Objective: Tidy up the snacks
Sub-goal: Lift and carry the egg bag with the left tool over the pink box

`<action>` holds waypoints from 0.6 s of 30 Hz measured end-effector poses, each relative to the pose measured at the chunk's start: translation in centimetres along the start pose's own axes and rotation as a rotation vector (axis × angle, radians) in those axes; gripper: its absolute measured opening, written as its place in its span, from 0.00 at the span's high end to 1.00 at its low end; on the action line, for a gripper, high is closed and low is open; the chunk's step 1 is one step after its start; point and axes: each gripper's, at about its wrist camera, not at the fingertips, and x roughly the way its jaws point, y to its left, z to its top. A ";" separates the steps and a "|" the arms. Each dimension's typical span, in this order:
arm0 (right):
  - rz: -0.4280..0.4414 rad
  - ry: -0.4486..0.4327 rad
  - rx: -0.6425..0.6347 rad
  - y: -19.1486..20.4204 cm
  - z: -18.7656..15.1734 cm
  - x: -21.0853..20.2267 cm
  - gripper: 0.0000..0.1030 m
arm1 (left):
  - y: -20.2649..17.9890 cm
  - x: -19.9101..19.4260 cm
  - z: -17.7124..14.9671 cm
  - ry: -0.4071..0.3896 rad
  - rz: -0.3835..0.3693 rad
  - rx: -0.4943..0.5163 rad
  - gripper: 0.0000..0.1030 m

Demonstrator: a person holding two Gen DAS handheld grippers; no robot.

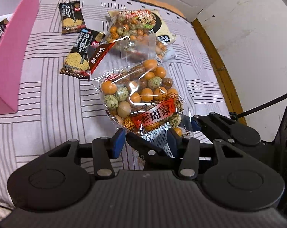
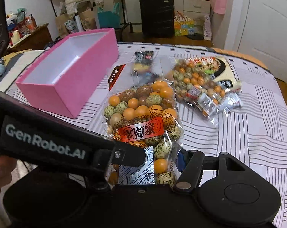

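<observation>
I hold a clear bag of coated peanuts [image 1: 141,93] upright above a bed [image 1: 48,98] covered in a pale lilac sheet with dark line patterns. The nuts inside are orange, brown and speckled green, and a red label with gold Chinese characters sits low on the bag. My left jaws [image 1: 145,139] stand spread, their blue pads on either side of the bag's bottom edge; one black finger of my right jaws [image 2: 160,161] crosses between them. From my right wrist view, the right jaws pinch the lower end of the same bag — one finger pressed across a white sachet inside it, the other tight against the bag's right edge. A black strap [image 2: 46,144] printed "GenRobot.AI" runs across that view at 9 o'clock. An open pink box [image 2: 67,76] with a white interior rests on the bed at 10 o'clock from the bag, and I cannot see its whole floor. From the left wrist view, two dark cracker packets [image 1: 80,55] lie flat at 11 o'clock, just beside the box wall, and a third shows inside the box at the far left. A second peanut bag [image 2: 196,81] lies at 2 o'clock from my right wrist, on top of a cream and black packet [image 2: 227,76]. A black suitcase [image 2: 156,15] stands on the floor beyond the bed at 12 o'clock.
</observation>
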 end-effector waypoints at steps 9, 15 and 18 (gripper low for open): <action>0.032 -0.046 -0.095 3.6 2.9 -3.0 0.33 | 0.9 -6.1 -0.4 -0.070 -0.038 -0.013 0.56; 0.049 -0.081 -0.186 7.1 6.1 -3.2 0.31 | 2.6 -10.5 -0.2 -0.150 -0.047 -0.023 0.56; 0.081 -0.102 -0.219 8.7 7.7 -2.4 0.30 | 4.1 -12.3 0.2 -0.196 -0.033 -0.044 0.56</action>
